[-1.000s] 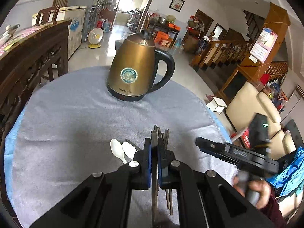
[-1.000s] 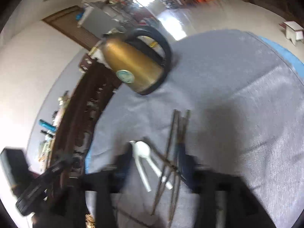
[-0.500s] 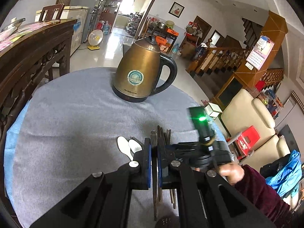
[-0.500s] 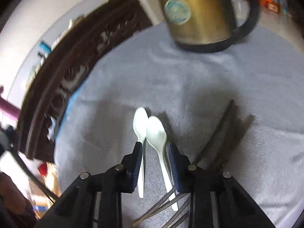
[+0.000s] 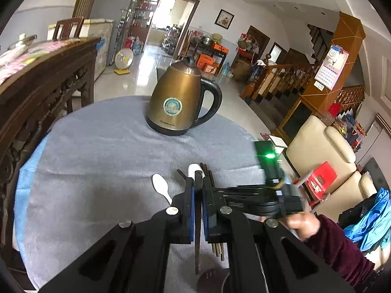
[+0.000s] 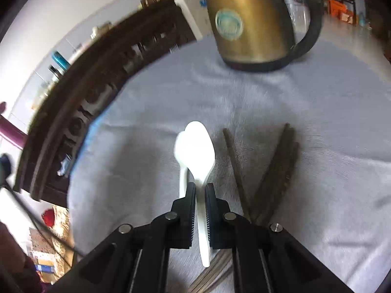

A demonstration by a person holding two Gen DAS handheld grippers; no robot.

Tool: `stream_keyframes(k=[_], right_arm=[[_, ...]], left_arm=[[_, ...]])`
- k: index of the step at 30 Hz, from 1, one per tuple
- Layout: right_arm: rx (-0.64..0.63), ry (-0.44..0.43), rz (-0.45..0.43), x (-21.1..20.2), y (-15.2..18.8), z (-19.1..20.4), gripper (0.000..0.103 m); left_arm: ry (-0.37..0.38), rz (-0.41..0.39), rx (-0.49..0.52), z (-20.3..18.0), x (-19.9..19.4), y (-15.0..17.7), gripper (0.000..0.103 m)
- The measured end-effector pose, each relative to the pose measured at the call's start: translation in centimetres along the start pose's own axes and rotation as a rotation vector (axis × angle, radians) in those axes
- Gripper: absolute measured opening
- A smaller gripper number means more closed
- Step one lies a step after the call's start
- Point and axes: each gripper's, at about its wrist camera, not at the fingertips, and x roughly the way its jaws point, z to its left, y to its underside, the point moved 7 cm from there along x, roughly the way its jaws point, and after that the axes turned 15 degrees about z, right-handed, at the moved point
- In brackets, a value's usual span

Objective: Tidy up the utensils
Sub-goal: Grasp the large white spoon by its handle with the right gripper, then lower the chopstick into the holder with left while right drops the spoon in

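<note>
My left gripper (image 5: 198, 183) is shut on a dark chopstick (image 5: 197, 244) that runs lengthwise between its pads. My right gripper (image 6: 200, 185) points steeply down, and its jaws are closing on the handle of a white spoon (image 6: 199, 146), the pads pressing it. A second white spoon (image 6: 181, 178) lies on the cloth just left of it, partly covered. That second spoon (image 5: 160, 184) also shows in the left wrist view. Several dark chopsticks (image 6: 276, 171) lie fanned on the cloth to the right. A hand (image 5: 300, 222) in a maroon sleeve carries the right gripper.
A bronze kettle (image 5: 176, 102) with a black handle stands at the far side of the round table's grey cloth (image 5: 97, 158). Dark carved wooden furniture (image 5: 36, 92) borders the table's left. A cream armchair (image 5: 322, 146) and a red stool (image 5: 320, 183) stand beyond the right edge.
The right gripper came in from the right, rolled upright over the two spoons and closed on one spoon's handle. The left gripper shifted a little, still holding its chopstick.
</note>
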Motion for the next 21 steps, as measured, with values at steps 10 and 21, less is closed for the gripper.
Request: stream_keyframes(k=[10,21], right_arm=[[0.054,-0.081,-0.155,-7.4,5.7,1.1,0.009],[-0.011,-0.183,-0.433,-14.2,12.0,8.6,0.009]], left_arm=[[-0.034,-0.070,0.017,-1.9,-4.1,2.4,0.005],[-0.035,-0.189,0.085,-5.7,-10.8,2.1,0.006]])
